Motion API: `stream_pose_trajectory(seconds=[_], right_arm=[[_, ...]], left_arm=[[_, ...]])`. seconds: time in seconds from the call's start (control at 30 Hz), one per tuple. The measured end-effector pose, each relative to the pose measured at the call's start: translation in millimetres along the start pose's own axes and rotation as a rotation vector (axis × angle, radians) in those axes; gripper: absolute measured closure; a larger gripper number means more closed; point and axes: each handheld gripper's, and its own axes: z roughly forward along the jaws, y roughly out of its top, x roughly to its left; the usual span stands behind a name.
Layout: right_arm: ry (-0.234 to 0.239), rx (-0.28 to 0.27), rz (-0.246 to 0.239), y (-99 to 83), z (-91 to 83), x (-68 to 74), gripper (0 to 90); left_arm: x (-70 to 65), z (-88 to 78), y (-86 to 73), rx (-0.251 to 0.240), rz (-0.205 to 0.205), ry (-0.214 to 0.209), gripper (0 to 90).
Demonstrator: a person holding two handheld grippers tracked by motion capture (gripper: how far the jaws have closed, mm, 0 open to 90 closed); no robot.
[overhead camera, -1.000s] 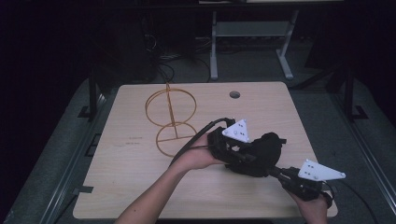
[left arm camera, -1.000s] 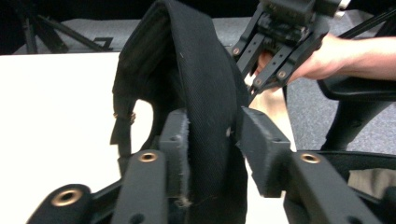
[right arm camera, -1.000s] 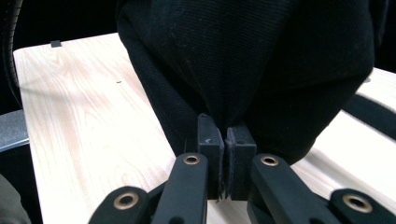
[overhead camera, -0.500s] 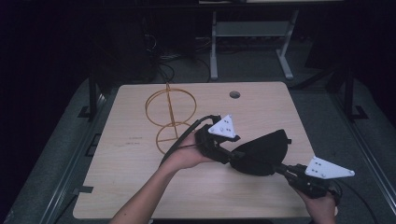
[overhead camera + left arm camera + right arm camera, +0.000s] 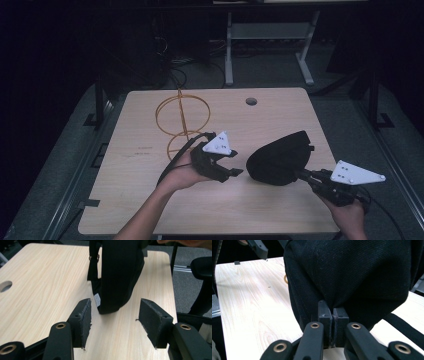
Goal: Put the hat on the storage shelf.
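Right tool [image 5: 333,315] clamped on black bag [image 5: 352,272].

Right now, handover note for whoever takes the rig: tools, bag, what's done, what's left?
Right tool: shut, pinching the fabric of the black bag; in the high view the bag sits at the table's right half.
Left tool: jaws have just been opening, pads clear of the bag's near end, nothing between them.
Gold wire stand: upright at the table's back left, untouched.
Done: left tool is off the bag.
Left: probably regrip or set the bag down; goal unclear from here.
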Motion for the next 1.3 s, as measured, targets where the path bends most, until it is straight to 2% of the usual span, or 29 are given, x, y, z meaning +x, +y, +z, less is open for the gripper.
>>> stream_pose_trajectory(seconds=[0.37,0.53,0.8,1.0,1.2,1.3], right_arm=[[0.010,0.007,-0.011,16.7,-6.2,-13.5,87.6],[0.009,0.013,-0.029,30.3,-10.1,-23.9,87.5],[0.026,0.032,-0.024,39.2,-8.5,-33.6,87.5],[0.045,0.047,-0.017,43.0,-4.7,-38.5,87.5],[0.050,0.056,-0.042,53.4,-1.4,-42.6,87.5],[0.058,0.060,-0.048,57.6,-1.1,-43.7,87.5]], left_arm=[[-3.2,-3.0,-24.1,0.017,-0.026,0.022,41.4],[-4.2,-3.1,-43.3,0.033,-0.049,0.034,40.5],[-4.1,-4.9,-72.4,0.048,-0.096,0.054,38.6],[-6.6,-8.1,-89.2,0.058,-0.107,0.082,37.6],[-9.0,-10.5,-102.3,0.067,-0.117,0.105,36.9],[-10.4,-12.0,-106.3,0.067,-0.108,0.109,36.3]])
